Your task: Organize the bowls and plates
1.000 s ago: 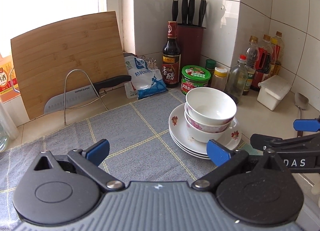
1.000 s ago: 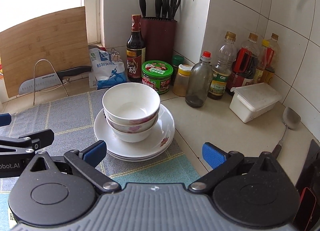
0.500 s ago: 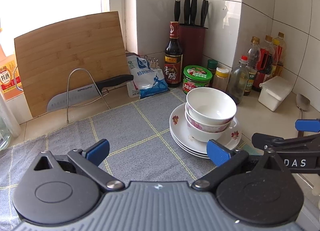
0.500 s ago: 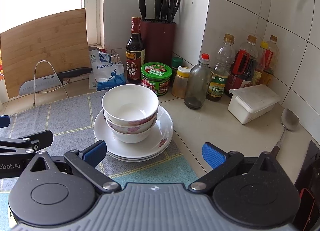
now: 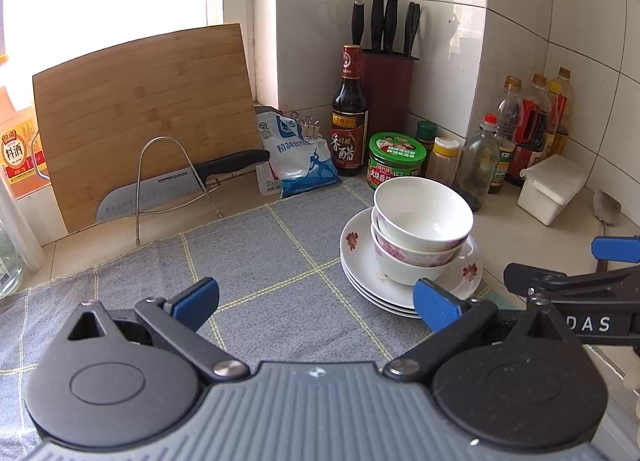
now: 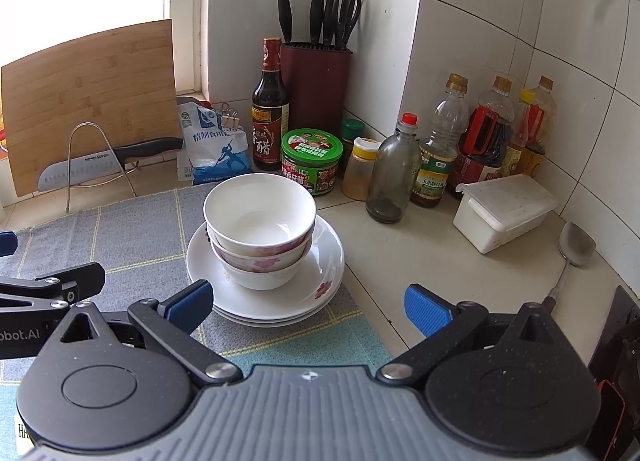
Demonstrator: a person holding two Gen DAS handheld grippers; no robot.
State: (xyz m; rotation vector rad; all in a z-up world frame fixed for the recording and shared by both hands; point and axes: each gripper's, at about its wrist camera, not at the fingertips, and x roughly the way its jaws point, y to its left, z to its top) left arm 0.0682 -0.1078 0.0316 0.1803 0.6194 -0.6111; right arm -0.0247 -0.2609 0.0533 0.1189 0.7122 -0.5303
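Both tongs nearer stacked bowls [image 6: 260,233], grey cloth [image 5: 260,261], tiled corner

Your top bowl [image 6: 260,213] is plain white inside with a thin pink band at its rim; the bowl below [image 6: 256,261] carries pink blossoms. The white plates [image 6: 320,261] show small red-pink flowers. Under them, your cloth [image 5: 260,261] is grey with yellow grid lines, turning teal at its near right. Both grippers' pads [image 5: 196,297] are blue on black arms.
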